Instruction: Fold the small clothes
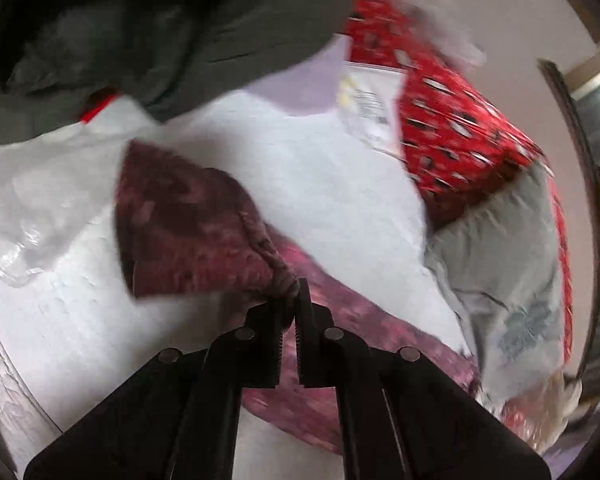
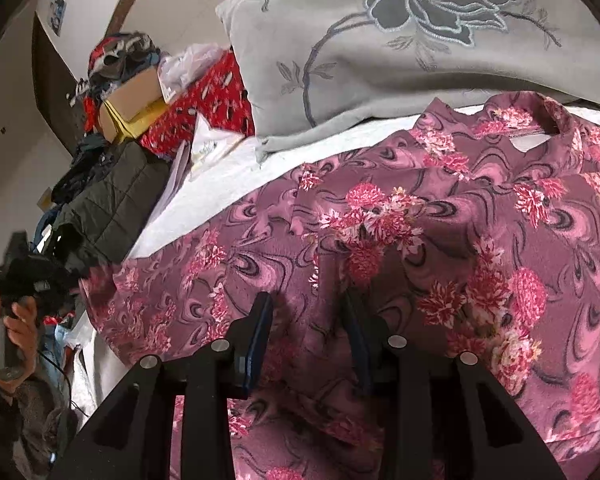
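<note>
Lying lengthwise across the sheet, floral garment (image 2: 400, 220) is clamped by left tool (image 1: 296, 300).

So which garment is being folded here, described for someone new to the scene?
On the white bed cover, below the grey flower-embroidered pillow, lies a mauve floral garment. Unlike the dark quilted jacket and the red patterned fabric, it carries pink flower clusters.

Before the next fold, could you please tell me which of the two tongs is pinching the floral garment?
The left tongs: shut on a bunched corner of the floral garment. The right tongs stand apart over it.
</note>
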### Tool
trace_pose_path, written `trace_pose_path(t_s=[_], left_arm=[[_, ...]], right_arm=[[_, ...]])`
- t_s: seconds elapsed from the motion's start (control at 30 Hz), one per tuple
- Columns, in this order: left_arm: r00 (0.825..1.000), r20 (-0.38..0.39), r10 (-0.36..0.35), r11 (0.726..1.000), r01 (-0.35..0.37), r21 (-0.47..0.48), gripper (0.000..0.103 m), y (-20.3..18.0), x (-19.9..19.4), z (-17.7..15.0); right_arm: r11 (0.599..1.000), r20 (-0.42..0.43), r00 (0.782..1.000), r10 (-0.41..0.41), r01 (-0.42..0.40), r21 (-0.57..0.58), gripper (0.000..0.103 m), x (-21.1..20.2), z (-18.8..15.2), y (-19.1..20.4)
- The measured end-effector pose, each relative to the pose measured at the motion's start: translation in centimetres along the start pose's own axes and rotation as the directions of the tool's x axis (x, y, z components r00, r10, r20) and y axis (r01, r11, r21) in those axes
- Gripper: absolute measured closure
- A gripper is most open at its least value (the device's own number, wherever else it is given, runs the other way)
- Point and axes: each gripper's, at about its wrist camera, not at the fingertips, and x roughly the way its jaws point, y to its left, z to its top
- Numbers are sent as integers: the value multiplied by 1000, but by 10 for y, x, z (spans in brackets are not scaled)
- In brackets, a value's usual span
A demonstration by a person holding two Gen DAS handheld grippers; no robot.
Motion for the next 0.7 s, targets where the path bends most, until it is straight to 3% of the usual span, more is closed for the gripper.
trace_pose_path(t_s=[0.1,0.2,0.23,0.4,0.5,0.6,0.63,0.7], left_arm=[[999,9,-36,997,36,65,100,-32,-10,-10],[997,-3,-74,990,74,116,100,-63,-18,-24],[997,-8,-81,989,82,126,100,-69,-19,-27],[994,-50,-102,975,109,193,100,-114,-17,-59],[991,-79,-111,967,126,220,100,-140,-14,-82],[986,-110,-121,957,146,251,100,-169,-10,-108],[985,-120,-125,953,153,261,100,-177,-8,-117],[980,-145,-136,943,173,283,100,-198,-4,-136]], right_arm=[[999,-47,998,-40,39,-20,64,-11,7,1],[987,-39,989,-139,136,-84,49,-33,3,-4],[975,-31,981,-192,188,-118,40,-40,1,-7],[872,23,906,-422,412,-264,37,-78,-12,-42],[781,82,836,-542,537,-318,36,-104,-23,-75],[739,96,790,-606,603,-301,24,-121,-37,-109],[745,86,787,-611,609,-273,17,-125,-43,-123],[806,95,827,-553,561,-190,9,-139,-52,-143]])
